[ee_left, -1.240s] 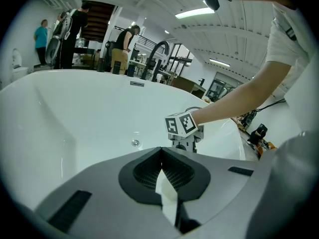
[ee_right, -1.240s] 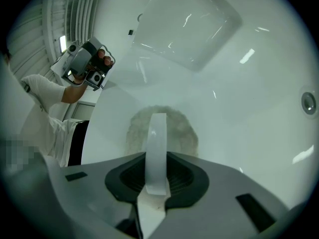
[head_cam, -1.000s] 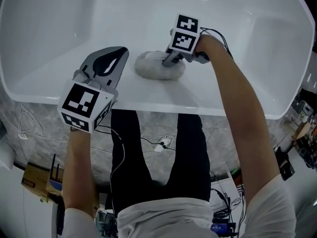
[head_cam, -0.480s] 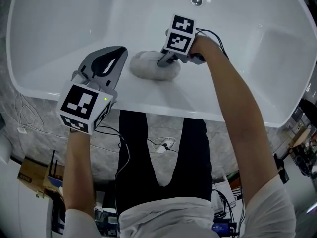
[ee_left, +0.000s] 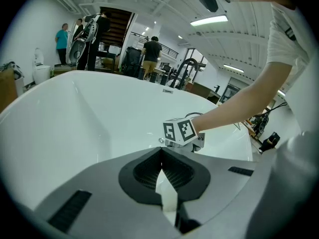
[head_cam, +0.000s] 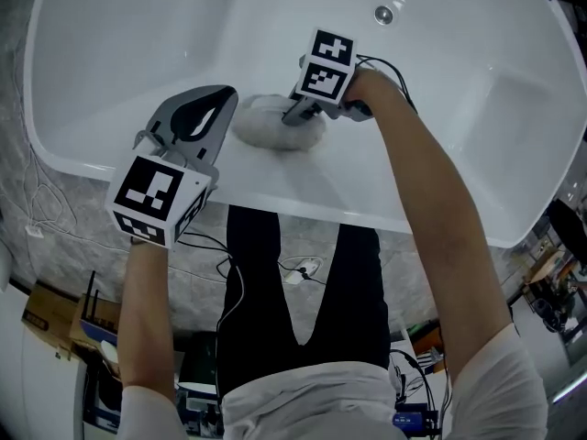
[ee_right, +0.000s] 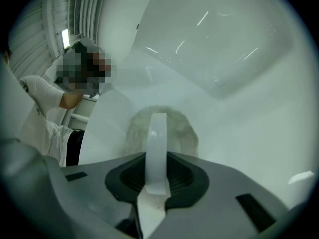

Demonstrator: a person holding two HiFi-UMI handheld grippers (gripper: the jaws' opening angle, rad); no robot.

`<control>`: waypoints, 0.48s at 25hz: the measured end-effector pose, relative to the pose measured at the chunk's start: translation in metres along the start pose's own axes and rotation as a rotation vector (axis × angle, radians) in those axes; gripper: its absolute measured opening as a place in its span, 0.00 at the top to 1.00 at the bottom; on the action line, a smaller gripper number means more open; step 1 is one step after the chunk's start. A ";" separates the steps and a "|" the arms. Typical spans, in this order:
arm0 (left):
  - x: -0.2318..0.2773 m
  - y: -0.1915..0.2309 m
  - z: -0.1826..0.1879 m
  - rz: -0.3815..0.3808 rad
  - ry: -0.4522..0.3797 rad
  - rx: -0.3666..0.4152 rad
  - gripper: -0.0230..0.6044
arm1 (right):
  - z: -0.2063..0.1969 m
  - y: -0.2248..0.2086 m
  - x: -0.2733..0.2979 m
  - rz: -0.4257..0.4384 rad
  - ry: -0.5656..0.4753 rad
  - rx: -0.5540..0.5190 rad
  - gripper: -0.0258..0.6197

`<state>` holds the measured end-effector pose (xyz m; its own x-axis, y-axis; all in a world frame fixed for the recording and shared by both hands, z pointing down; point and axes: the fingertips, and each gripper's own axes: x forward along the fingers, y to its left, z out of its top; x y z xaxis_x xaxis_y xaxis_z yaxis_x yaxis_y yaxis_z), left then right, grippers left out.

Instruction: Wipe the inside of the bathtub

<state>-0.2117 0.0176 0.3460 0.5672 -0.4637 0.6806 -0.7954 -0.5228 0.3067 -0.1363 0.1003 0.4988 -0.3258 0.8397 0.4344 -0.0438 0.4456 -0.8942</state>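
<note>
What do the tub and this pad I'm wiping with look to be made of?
Bathtub: smooth, glossy white, likely acrylic or enamel; sharp light streaks reflect off it. Pad: soft, fuzzy pale fibre, maybe microfibre; its edge looks fluffy. Its handle, clamped in the right gripper: apparently smooth whitish plastic.

- The bathtub lies in front of the person, with its near rim running from left to right.
- The wiping pad lies inside the tub on the near wall, just behind that rim.
- The right gripper is on top of the pad, and the pad's strap stands between its jaws.
- The left gripper is just left of the pad, above the near rim.
- The drain is farther back in the tub, behind the pad and to its right.
- Cables lie on the floor below the near rim.
</note>
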 end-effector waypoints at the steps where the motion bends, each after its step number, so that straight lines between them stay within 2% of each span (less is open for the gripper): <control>1: -0.001 0.000 0.000 0.001 -0.002 -0.004 0.94 | 0.002 0.001 0.000 0.001 0.003 -0.004 0.82; 4: -0.009 0.007 0.000 0.006 -0.009 -0.015 0.94 | 0.017 0.003 0.002 0.002 0.009 -0.017 0.82; 12: -0.031 0.055 -0.019 0.037 -0.009 -0.038 0.94 | 0.092 -0.008 0.026 0.010 0.001 -0.061 0.82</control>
<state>-0.2776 0.0167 0.3545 0.5389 -0.4890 0.6859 -0.8234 -0.4776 0.3064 -0.2308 0.0898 0.5075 -0.3249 0.8447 0.4254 0.0173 0.4550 -0.8903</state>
